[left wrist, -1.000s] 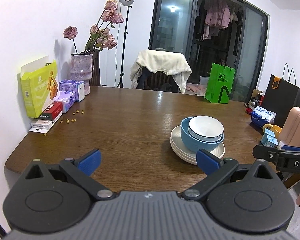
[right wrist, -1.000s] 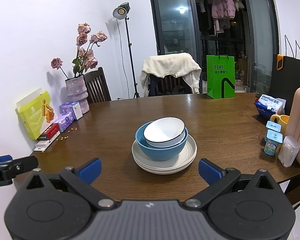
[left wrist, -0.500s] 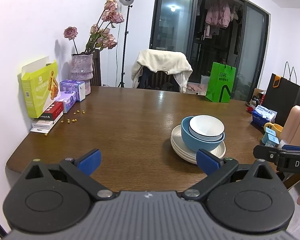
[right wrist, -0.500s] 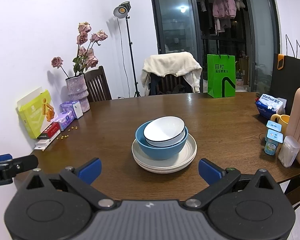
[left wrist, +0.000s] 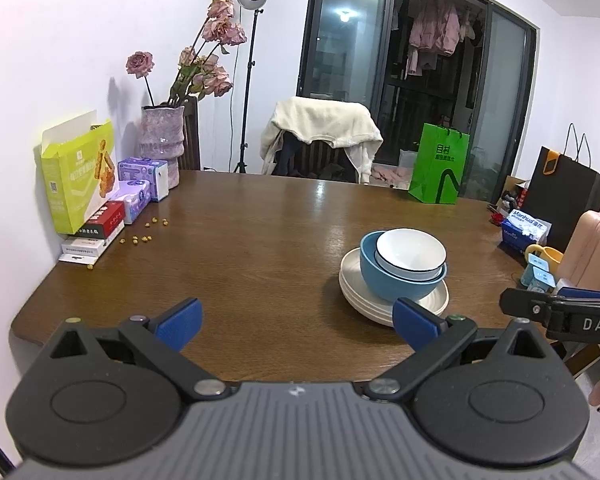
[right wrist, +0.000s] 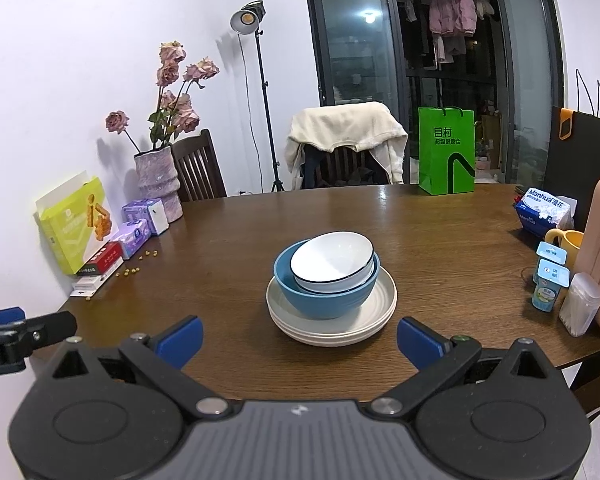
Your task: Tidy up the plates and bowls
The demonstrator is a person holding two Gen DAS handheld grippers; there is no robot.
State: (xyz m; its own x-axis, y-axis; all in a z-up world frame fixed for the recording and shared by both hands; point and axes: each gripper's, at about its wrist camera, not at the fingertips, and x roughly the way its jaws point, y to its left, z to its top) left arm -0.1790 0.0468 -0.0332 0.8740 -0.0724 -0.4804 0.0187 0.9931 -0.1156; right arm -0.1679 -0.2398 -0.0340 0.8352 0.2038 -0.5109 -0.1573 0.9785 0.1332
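White bowl (right wrist: 332, 258) sits tilted inside the blue bowl (right wrist: 324, 294) on the stacked plates (right wrist: 332, 320), mid-table (right wrist: 240, 248) — smallest on top for stability. Both the left gripper (left wrist: 296, 316) and right gripper (right wrist: 300, 334) hang open, empty, near the table edge.

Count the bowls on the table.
2. The white bowl sits nested, tilted, inside the blue bowl, which rests on the stacked plates. Another could hide between them.
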